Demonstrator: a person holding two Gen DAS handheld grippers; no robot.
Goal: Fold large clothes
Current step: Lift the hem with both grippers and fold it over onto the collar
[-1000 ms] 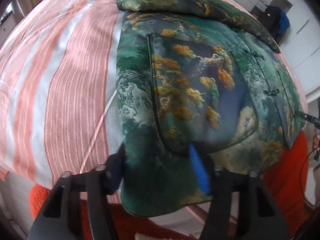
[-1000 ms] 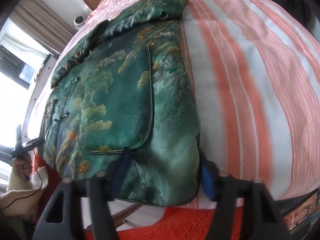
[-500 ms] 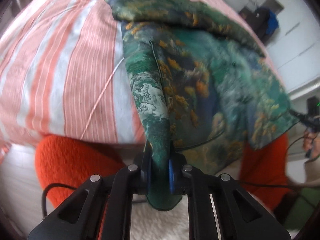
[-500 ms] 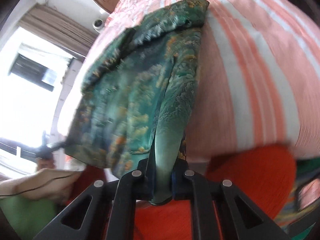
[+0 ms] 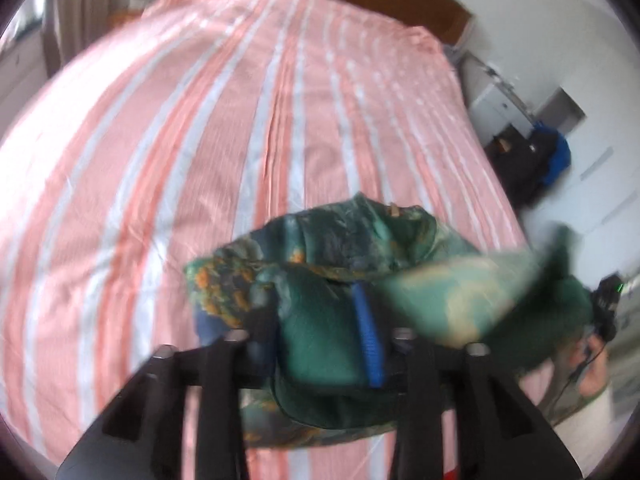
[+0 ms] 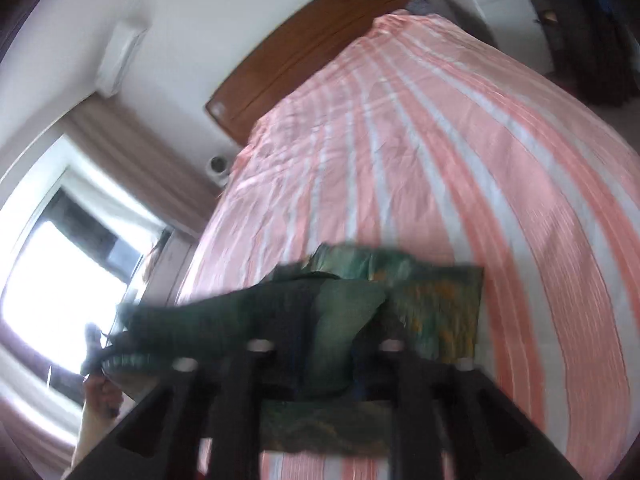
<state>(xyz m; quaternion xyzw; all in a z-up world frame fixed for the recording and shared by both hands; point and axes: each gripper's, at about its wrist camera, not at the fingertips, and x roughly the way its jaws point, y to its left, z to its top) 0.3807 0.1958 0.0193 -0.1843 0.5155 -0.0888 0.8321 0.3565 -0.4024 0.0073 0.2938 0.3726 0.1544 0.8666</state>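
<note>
A green patterned jacket (image 5: 352,240) with orange and blue print lies folded over on the near end of the pink-and-white striped bed (image 5: 240,120). My left gripper (image 5: 320,340) holds a bunch of its hem between the blue pads (image 5: 366,336), jaws partly apart around the thick fabric. In the right wrist view the same jacket (image 6: 436,308) hangs across my right gripper (image 6: 332,344), which grips a green fold of it. Both grippers are lifted above the bed. The frames are blurred by motion.
A wooden headboard (image 6: 304,52) is at the far end of the bed. A bright window with curtains (image 6: 60,264) is on the left. White drawers and dark bags (image 5: 532,152) stand to the right. A person's hand holding a device (image 5: 600,320) is at the side.
Both grippers closed on the jacket's bottom hem, lifted it and carried it forward over the rest of the jacket. The view has swung up toward the headboard.
</note>
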